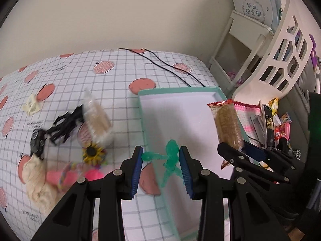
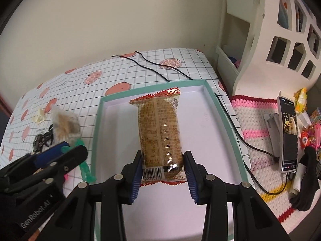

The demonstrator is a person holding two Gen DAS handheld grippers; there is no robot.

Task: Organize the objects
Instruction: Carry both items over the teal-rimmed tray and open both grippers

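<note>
My left gripper (image 1: 161,157) is shut on a green plastic figure (image 1: 170,160) and holds it over the left rim of the teal-edged white tray (image 1: 180,116). My right gripper (image 2: 163,163) is shut on a wrapped cracker pack (image 2: 160,132) with red ends, held over the tray (image 2: 210,124). The pack also shows in the left wrist view (image 1: 227,124), with the right gripper (image 1: 236,150) below it. The left gripper (image 2: 66,150) with the green figure (image 2: 85,167) shows in the right wrist view, beside the tray's left rim.
On the checked tablecloth left of the tray lie a second clear-wrapped snack (image 1: 96,120), a black claw clip (image 1: 64,124), a sunflower clip (image 1: 92,152), a cream fluffy item (image 1: 38,182) and pink items (image 1: 60,176). A black cable (image 2: 236,132), phone (image 2: 289,132) and white shelf (image 2: 270,46) are right.
</note>
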